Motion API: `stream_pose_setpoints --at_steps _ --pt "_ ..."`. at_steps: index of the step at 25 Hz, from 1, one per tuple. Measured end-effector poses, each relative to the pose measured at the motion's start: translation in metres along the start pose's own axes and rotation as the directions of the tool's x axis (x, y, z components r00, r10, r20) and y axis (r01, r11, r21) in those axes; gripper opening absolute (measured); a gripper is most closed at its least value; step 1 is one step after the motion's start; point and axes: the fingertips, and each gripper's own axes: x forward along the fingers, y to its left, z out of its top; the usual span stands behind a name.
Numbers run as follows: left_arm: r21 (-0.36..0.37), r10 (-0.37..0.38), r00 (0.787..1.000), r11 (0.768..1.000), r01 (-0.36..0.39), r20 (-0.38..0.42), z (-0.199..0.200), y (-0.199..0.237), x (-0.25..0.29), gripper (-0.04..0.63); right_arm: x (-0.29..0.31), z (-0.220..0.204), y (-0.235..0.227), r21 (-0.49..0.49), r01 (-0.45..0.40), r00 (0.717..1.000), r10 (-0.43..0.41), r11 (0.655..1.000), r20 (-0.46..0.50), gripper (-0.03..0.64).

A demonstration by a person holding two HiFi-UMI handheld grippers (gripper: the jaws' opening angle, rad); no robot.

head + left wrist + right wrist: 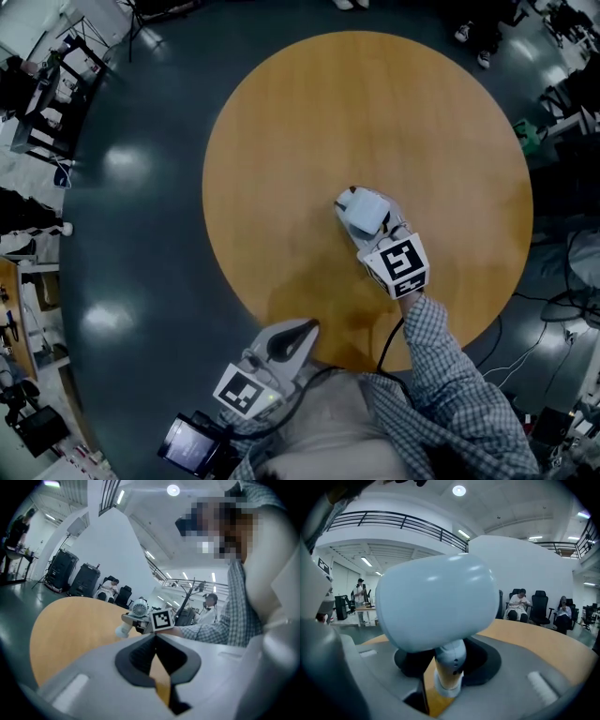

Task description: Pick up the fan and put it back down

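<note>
The right hand-held gripper (359, 225) is gripping the fan (368, 208) over the middle of the round tabletop (309, 141), its jaws closing on the slim stem (450, 660) just under the bulky pale head (436, 606) (the head is filling most of the right gripper view, so the exact contact of the pads (485, 660) is partly hiding behind it). From the left gripper view the fan is looking tilted and, I am judging, just clear of the wood, so the lift is under way. The left hand-held gripper (305, 330) is idling by the tabletop's near edge, well apart from the fan, jaws together at the tips and holding nothing. To do this step well, the person is needing a steady pinch: the head is making the fan top-heavy, and a thin round stem is likely to swivel if the grip is slackening. A small, straight rise is enough, then lowering it slowly onto bare wood, the stem's foot meeting the tabletop first, and opening the jaws only once the fan is resting on its own
</note>
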Motion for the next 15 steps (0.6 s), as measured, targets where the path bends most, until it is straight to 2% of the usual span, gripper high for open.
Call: stream_pose_setpoints --at_steps 6,9,15 --pt "0.072 -0.065 0.997 0.995 0.062 0.031 0.032 -0.02 0.019 0.0 -0.042 0.031 -0.007 0.031 0.045 0.999 -0.045 0.999 0.025 0.15" --pt "0.132 -0.097 0.995 0.987 0.093 0.021 0.039 -0.026 0.029 0.0 -0.066 0.044 -0.008 0.031 0.064 0.997 -0.065 0.997 0.041 0.15" --pt "0.213 -0.163 0.985 0.966 0.147 0.061 0.068 -0.049 0.047 0.0 -0.116 0.059 0.0 0.06 0.083 0.995 -0.086 0.995 0.043 0.15"
